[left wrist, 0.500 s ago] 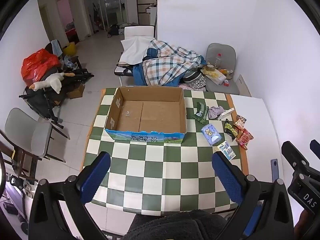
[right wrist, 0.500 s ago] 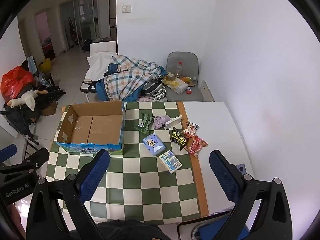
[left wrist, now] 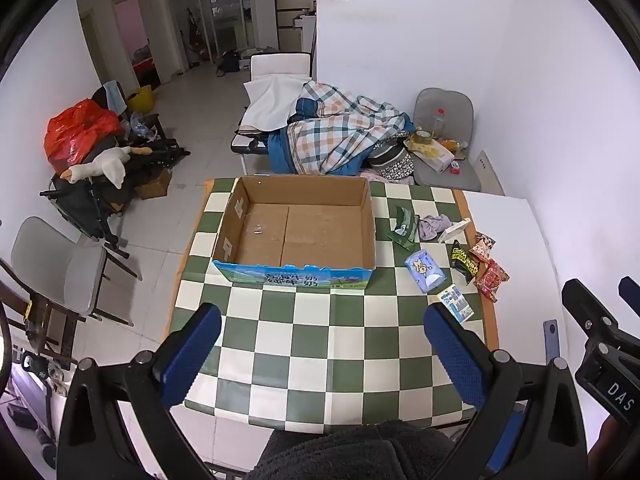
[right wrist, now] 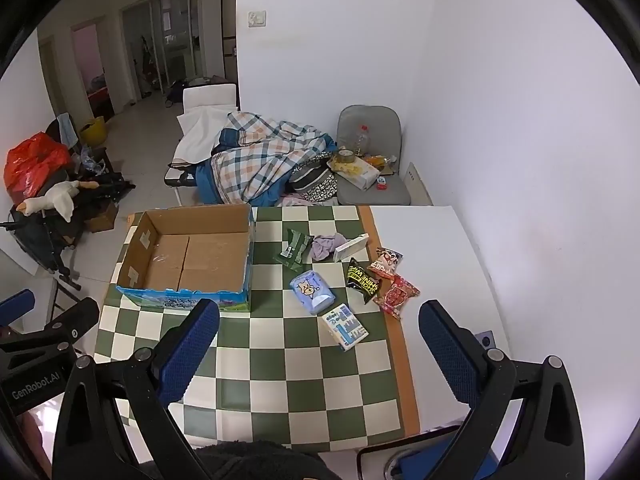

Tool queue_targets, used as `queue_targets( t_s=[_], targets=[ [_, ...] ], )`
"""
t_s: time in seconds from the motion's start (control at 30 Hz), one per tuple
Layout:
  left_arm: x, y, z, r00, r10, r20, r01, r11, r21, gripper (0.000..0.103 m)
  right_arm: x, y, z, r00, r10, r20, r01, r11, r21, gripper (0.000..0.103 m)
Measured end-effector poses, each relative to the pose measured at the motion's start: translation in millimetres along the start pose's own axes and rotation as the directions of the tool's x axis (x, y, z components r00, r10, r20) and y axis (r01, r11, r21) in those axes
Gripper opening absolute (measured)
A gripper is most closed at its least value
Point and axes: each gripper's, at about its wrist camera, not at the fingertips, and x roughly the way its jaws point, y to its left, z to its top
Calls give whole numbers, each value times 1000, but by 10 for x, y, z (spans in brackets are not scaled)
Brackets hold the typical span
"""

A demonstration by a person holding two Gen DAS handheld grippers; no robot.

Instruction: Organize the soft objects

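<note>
An open, empty cardboard box [left wrist: 296,236] [right wrist: 188,260] stands on the green-and-white checkered table [left wrist: 320,340]. To its right lie several soft packets: a blue tissue pack [right wrist: 312,291] [left wrist: 425,271], a white-blue pack [right wrist: 346,326] [left wrist: 456,303], a green packet [right wrist: 294,248], a lilac cloth [right wrist: 326,246], a black snack bag [right wrist: 362,280] and a red snack bag [right wrist: 396,294]. My left gripper [left wrist: 322,354] is open and empty above the table's near edge. My right gripper [right wrist: 320,354] is open and empty, near the white-blue pack.
A white box [right wrist: 352,247] lies by the cloth. A white tabletop [right wrist: 440,280] extends to the right. Behind the table stand a bed with a plaid blanket [right wrist: 260,160] and a grey chair [right wrist: 372,184]. Another grey chair [left wrist: 60,268] stands left.
</note>
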Motion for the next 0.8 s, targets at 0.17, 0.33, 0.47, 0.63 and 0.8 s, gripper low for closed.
queue_targets(
  t_s=[0.17,0.33,0.47,0.63,0.8],
  targets=[
    [17,-7,-3,1000,3,2,-3,1000,-2,103,-37,6,1,1000,13,13,-13,1000,-5,102],
    [22,8,19,1000,2,0,-2,1000,-3,103,-17,5,1,1000,11,18,-11,1000,-11,102],
    [18,13,17,1000,2,1,-2,1000,-5,103,-28,-4,-7,1000,8,19,-8,1000,-15,102],
    [20,13,21,1000,1,-1,-1,1000,-6,103,-34,13,-31,1000,6,19,-6,1000,-19,102],
    [32,8,25,1000,3,-1,-3,1000,-3,103,-21,21,-29,1000,5,19,-4,1000,-21,102]
  ],
)
